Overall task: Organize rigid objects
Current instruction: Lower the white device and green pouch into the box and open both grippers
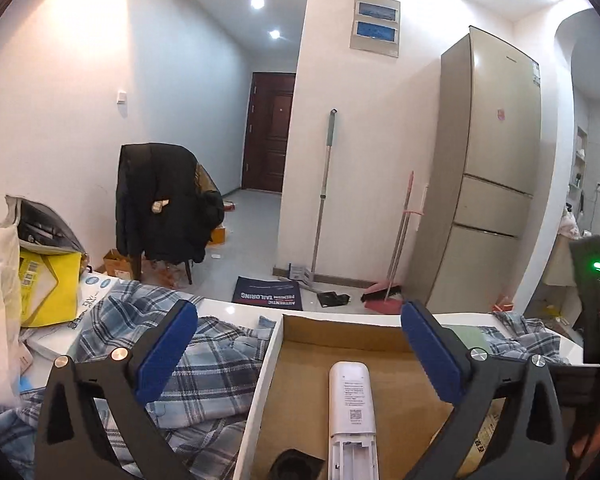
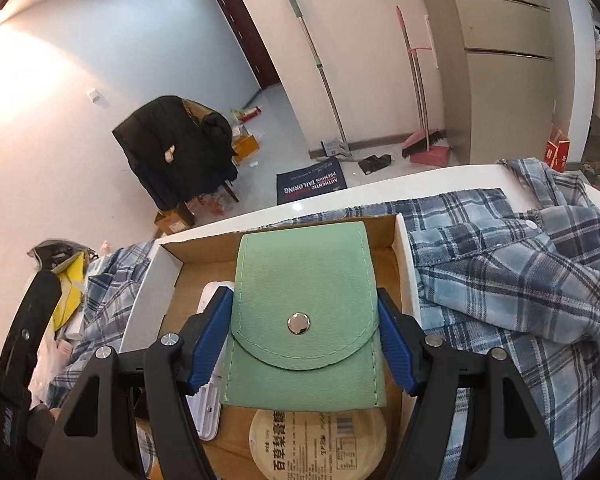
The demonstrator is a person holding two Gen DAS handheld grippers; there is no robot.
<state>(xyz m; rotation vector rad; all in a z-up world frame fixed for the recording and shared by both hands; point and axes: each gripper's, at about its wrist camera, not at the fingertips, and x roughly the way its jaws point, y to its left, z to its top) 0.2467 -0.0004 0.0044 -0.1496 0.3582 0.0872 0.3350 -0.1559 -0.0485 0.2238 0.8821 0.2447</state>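
Here, R gripper point(image 2: 304, 336) clamps a green pouch point(image 2: 304, 312) above the cardboard box point(image 2: 405, 264), over a round tin point(image 2: 318, 446). L gripper point(image 1: 298, 354) gapes wide, empty, w/ white remote point(image 1: 351, 408) lying in box below. Plaid shirt point(image 2: 512, 280) beside; fridge point(image 1: 496, 168) far back.

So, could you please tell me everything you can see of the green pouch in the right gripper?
The green pouch looks like soft suede or felt, with a rounded flap, pale stitching and one silver snap, fastened. The right gripper clamps its two sides between blue pads, holding it face-up over the cardboard box, above a round tin and a white remote.
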